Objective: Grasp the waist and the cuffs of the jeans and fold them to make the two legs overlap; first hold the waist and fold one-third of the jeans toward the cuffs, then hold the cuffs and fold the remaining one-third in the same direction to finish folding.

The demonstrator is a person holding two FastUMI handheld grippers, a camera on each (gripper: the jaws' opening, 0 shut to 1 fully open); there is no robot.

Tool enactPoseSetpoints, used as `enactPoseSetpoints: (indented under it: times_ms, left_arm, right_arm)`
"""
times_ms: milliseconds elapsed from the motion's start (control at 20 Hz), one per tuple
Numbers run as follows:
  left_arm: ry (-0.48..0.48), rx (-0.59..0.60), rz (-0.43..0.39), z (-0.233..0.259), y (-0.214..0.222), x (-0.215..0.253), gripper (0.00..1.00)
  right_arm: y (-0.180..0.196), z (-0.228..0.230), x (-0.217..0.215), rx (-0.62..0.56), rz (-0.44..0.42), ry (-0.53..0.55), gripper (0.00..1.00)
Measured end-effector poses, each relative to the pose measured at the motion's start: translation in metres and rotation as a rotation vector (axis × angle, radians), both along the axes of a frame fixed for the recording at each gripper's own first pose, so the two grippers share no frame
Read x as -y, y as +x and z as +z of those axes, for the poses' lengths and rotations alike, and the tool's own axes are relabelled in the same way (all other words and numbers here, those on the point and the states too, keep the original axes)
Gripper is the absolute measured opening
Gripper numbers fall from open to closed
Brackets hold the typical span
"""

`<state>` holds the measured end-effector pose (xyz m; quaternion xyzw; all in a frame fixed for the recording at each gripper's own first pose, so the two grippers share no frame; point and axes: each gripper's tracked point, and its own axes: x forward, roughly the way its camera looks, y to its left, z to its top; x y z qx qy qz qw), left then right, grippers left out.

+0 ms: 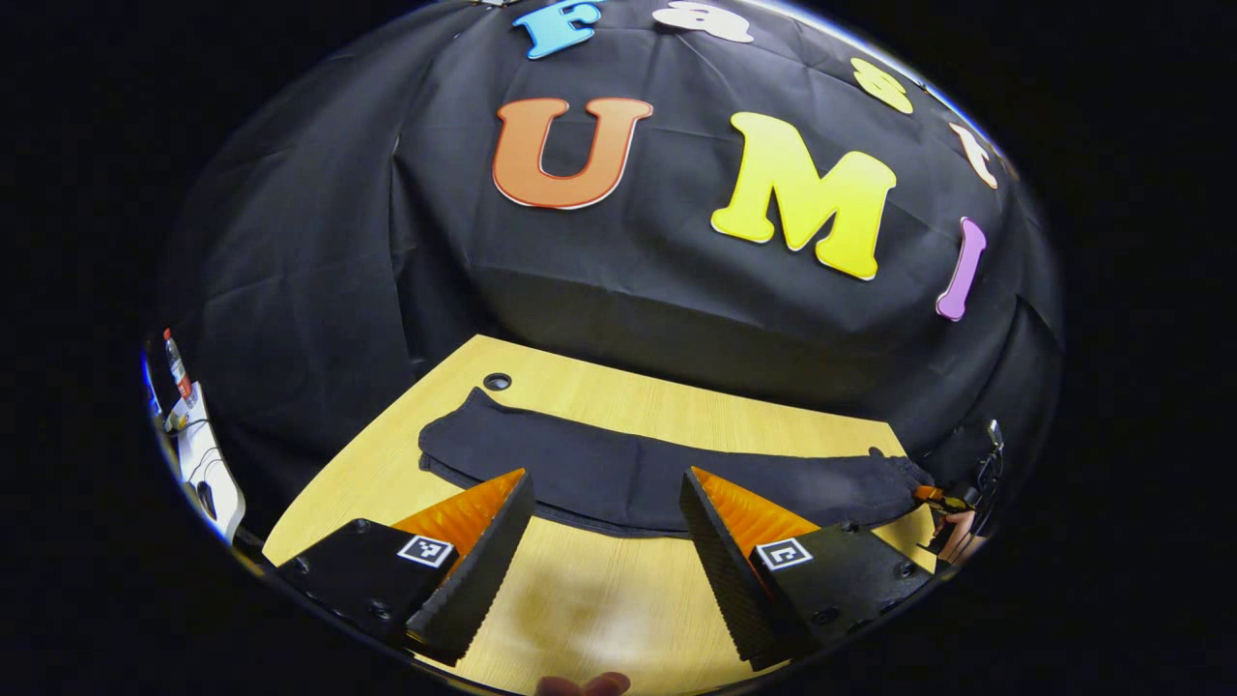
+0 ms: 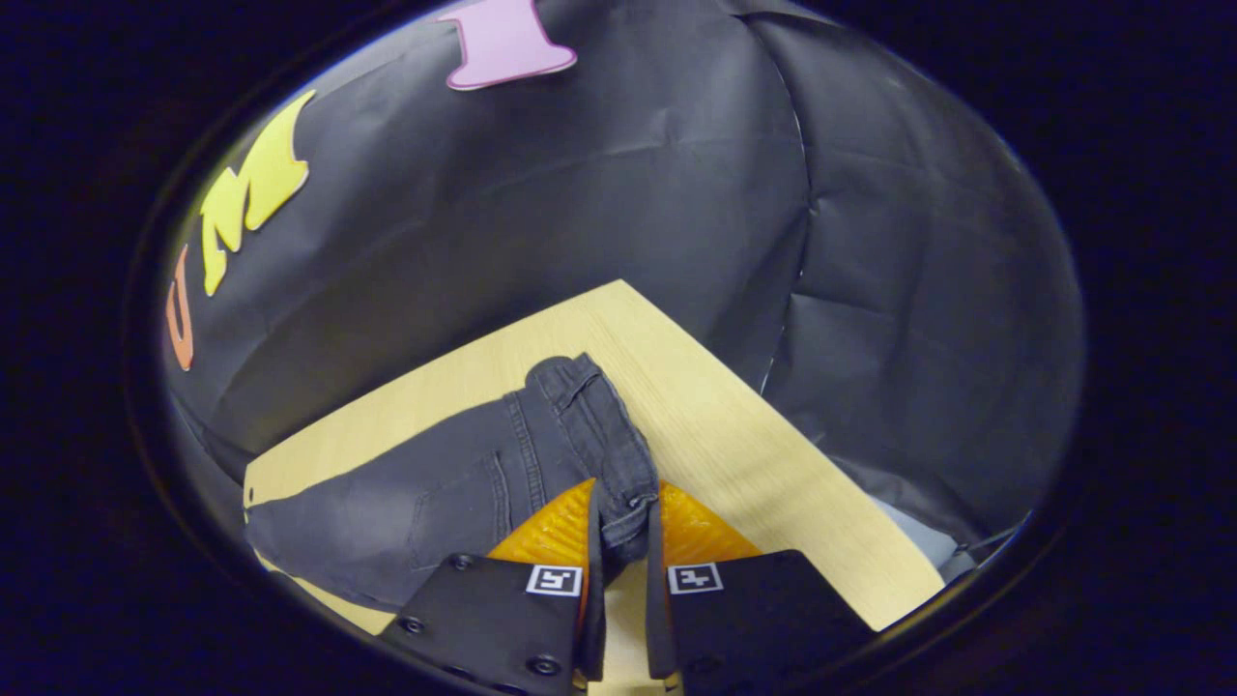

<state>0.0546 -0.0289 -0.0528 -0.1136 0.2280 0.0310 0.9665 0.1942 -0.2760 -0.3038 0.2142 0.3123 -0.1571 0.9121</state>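
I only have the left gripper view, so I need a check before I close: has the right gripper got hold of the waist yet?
Observer: Yes. In the right gripper view the right gripper is shut on the waistband of the jeans, cloth pinched between both fingers.
Operator: Which part of the waistband?
Observer: The near corner, at the belt-loop edge; the rest of the waist lies flat on the table.
Operator: Is the waist lifted?
Observer: Only the pinched bit is bunched up. Your left gripper is open, just short of the legs' near edge.
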Motion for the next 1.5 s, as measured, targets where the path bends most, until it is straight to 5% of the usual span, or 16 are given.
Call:
enactPoseSetpoints:
  times_ms: [450, 700, 950, 1200, 1500]
  left_arm:
    - [-0.036, 0.063, 0.061, -0.002, -0.017, -0.054, 0.98]
    - [-0.068, 0.099, 0.113, -0.006, -0.029, -0.096, 0.98]
    - [0.023, 0.144, 0.085, -0.002, -0.04, -0.124, 0.98]
    - [0.014, 0.134, 0.074, -0.015, -0.047, -0.138, 0.98]
    - [-0.025, 0.105, 0.115, -0.031, -0.062, -0.167, 0.98]
  right_arm:
    - [-0.013, 0.172, -0.1, 0.229, 0.179, -0.232, 0.18]
    - [-0.006, 0.231, -0.24, 0.328, 0.374, -0.337, 0.17]
    - [-0.001, 0.211, -0.39, 0.341, 0.564, -0.383, 0.17]
    - [-0.008, 0.126, -0.495, 0.251, 0.67, -0.405, 0.17]
    - [-0.015, 0.042, -0.546, 0.146, 0.746, -0.511, 0.17]
